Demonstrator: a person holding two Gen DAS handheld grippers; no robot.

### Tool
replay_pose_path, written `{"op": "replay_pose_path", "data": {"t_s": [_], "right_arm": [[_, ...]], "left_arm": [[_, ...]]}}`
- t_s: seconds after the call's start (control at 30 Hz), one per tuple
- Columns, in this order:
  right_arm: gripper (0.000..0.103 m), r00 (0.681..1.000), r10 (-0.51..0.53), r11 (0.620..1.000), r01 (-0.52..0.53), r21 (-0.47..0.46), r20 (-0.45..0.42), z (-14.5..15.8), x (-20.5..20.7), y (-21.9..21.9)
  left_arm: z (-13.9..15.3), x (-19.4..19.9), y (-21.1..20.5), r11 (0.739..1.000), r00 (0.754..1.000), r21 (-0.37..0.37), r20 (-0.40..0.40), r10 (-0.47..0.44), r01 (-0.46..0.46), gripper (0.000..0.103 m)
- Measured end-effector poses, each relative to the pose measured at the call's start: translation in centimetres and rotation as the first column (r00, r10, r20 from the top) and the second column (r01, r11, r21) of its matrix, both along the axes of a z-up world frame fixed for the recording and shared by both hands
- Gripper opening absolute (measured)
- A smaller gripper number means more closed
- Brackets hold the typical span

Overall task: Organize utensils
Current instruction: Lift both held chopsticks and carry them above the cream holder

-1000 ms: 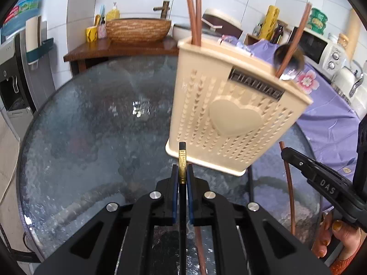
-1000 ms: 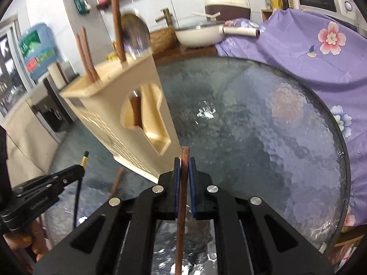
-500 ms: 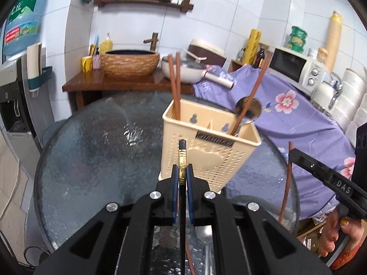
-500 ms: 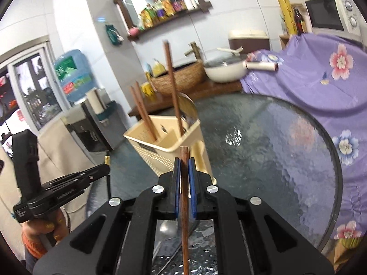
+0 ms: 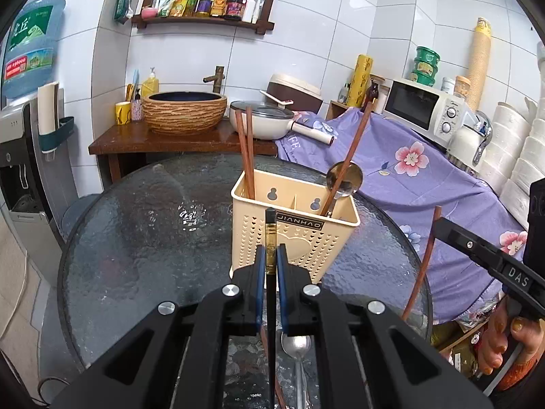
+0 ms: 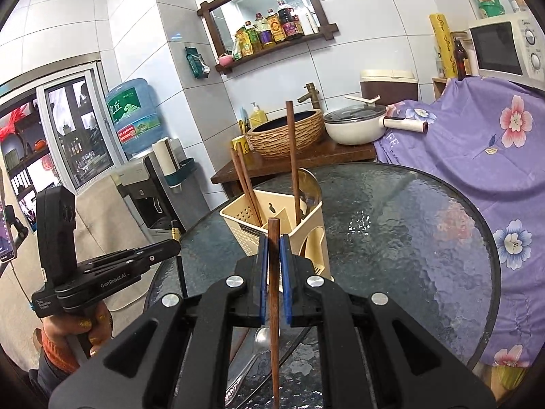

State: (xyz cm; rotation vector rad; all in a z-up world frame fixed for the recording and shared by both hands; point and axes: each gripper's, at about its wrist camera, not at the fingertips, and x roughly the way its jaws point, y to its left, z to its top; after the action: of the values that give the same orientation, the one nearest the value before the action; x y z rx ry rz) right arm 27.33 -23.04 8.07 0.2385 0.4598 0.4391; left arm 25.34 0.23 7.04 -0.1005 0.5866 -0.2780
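A beige perforated utensil holder stands upright on the round glass table. It holds two brown chopsticks on its left and a ladle with a brown chopstick on its right. My left gripper is shut on a black chopstick with a gold band, held above the table in front of the holder. My right gripper is shut on a brown chopstick, also raised near the holder. A metal spoon lies on the table below the grippers.
A purple flowered cloth covers furniture to the right of the table. A wooden counter with a woven basin and a white pan is behind. A water dispenser stands at the left.
Both grippers have risen and pulled back from the holder, each still gripping its chopstick. The holder looked tilted a second ago and now stands upright and farther away.
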Motion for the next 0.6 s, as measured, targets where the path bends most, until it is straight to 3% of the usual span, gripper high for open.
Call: {"op": "replay_pose_path", "data": {"t_s": [0.6], "right_arm": [[0.008, 0.989, 0.049, 0.996, -0.039, -0.076, 0.143, 5.4, -2.9, 1.3]], "left_arm": [[4.1, -2.2, 0.0, 1.0, 0.994, 0.001, 0.104, -0.023, 0.023, 0.007]]}}
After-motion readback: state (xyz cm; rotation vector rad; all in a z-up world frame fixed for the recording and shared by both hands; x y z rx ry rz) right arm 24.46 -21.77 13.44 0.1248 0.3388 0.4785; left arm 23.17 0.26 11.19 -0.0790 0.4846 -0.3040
